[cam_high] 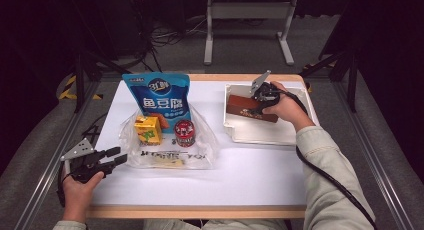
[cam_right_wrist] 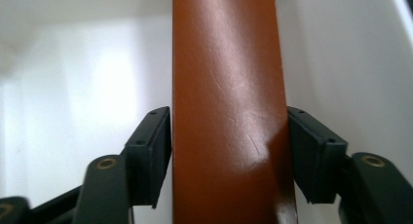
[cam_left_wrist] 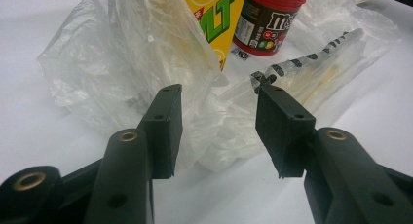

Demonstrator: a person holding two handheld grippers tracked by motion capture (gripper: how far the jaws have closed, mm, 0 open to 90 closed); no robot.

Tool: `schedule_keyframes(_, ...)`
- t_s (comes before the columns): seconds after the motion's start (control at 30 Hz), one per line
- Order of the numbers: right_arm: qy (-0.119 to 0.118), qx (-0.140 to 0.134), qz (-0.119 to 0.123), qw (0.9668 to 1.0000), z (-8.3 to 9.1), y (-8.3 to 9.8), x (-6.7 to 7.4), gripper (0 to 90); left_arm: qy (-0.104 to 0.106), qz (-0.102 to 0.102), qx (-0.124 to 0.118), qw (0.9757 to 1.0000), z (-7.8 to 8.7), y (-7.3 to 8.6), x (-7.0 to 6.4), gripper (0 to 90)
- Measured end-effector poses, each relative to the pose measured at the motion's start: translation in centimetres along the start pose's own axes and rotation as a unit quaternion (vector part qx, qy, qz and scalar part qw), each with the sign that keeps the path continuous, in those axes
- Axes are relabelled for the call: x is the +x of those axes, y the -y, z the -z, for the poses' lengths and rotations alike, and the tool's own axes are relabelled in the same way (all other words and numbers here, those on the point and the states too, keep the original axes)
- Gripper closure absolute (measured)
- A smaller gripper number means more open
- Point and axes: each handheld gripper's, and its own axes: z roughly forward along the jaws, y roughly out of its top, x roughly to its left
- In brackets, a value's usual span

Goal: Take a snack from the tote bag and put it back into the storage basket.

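Both claws gape: right claw straddles the brown packet, contact unclear; left claw empty.

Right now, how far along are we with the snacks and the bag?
Done: blue pouch, yellow carton and red can sit at the clear bag. In hand: right gripper straddles the brown box in the white tray, grip unclear; left gripper sits open by the bag. Left: that box, apart from the rest.

Left hand-held gripper jaws apart before crumpled plastic bag; red jar behind.
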Motion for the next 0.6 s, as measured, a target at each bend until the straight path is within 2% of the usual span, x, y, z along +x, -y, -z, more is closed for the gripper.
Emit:
schedule_keyframes(0.23,0.011,-0.018,-0.009,0.9997,0.9,-0.1,0.1,35.0,0.0,0.001,0.001,1.0,0.0,0.0,0.0,53.2)
schedule_keyframes(0.33,0.009,-0.032,-0.017,0.9993,1.8,-0.5,0.5,41.3,0.001,0.0,0.003,1.0,-0.1,0.0,0.0,53.3)
schedule_keyframes(0.37,0.004,-0.036,-0.029,0.9989,2.0,-0.6,0.7,44.2,0.001,-0.001,0.004,1.0,-0.1,-0.1,0.0,53.3)
schedule_keyframes(0.43,0.002,-0.042,-0.028,0.9987,2.4,-0.9,1.0,47.9,0.001,-0.001,0.004,1.0,-0.1,-0.1,0.0,53.3)
schedule_keyframes(0.5,-0.004,-0.046,-0.033,0.9984,2.9,-1.3,1.6,56.7,0.002,-0.001,0.002,1.0,-0.2,-0.1,0.0,53.4)
schedule_keyframes(0.57,-0.009,-0.045,-0.035,0.9983,3.0,-1.4,1.8,58.9,0.003,-0.002,0.004,1.0,-0.2,-0.1,0.0,53.6)
schedule_keyframes(0.6,-0.014,-0.043,-0.044,0.998,3.1,-1.5,2.1,62.5,0.003,-0.003,0.004,1.0,-0.2,-0.2,0.0,53.8)
